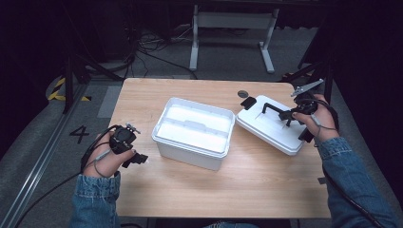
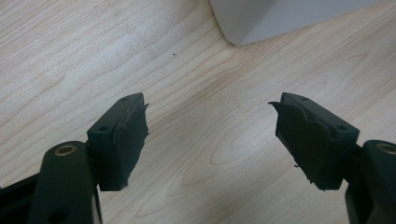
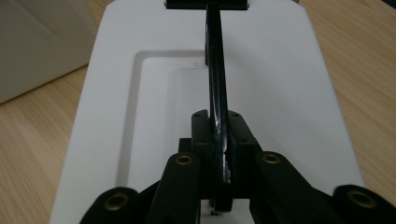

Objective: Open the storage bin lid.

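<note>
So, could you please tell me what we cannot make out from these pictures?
- Inside of the white box: in the high view, glare washes out the floor, so any contents cannot be told.
- Small dark disc on the table: too small in the high view to identify.
- Lid: its near end hides behind the right claw, shut on the black handle.
- White box: cut off by the left gripper view's top edge.

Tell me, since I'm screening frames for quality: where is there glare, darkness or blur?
High view: the box interior is washed out white, the room beyond the table nearly black. Left gripper view: wood sharp, open left gripper slightly soft. Right gripper view: the handle blurs far off; the lid is bright, with little detail.
</note>
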A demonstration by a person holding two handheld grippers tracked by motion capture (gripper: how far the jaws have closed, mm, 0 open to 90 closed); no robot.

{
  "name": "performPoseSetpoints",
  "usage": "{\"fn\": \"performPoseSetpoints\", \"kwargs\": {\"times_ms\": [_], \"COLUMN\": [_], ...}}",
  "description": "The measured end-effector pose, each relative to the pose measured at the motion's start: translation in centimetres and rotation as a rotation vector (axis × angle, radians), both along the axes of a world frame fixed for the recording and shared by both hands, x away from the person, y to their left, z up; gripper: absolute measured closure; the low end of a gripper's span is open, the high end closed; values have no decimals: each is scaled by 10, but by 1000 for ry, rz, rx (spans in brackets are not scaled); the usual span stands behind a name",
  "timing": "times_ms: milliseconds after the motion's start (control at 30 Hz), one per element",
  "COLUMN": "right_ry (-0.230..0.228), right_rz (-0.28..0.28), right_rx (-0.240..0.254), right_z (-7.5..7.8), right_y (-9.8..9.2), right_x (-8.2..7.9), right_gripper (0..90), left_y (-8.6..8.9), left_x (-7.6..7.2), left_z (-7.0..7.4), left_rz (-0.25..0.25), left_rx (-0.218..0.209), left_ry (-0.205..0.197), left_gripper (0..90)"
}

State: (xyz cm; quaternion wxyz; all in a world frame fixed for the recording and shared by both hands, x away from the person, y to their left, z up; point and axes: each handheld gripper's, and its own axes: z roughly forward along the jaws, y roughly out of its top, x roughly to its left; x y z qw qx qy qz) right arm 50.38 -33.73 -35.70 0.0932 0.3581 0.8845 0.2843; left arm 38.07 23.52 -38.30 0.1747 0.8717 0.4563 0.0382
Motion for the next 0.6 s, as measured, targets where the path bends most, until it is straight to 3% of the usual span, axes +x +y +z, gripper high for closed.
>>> {"fn": "performPoseSetpoints", "kwargs": {"times_ms": [133,600], "right_ry": [14,30], "right_rz": [-3,-16], "right_rx": [2,14], "right_z": [-14,-39], "right_y": [-1,-6], "right_x": [1,2], "right_gripper": [846,846], "left_y": [0,0], "left_x": [0,1], "left_z": [0,-1], "left_rz": [2,-5], "left_rx": [2,14], "left_ry": [1,-5], "left_gripper": [258,257]}}
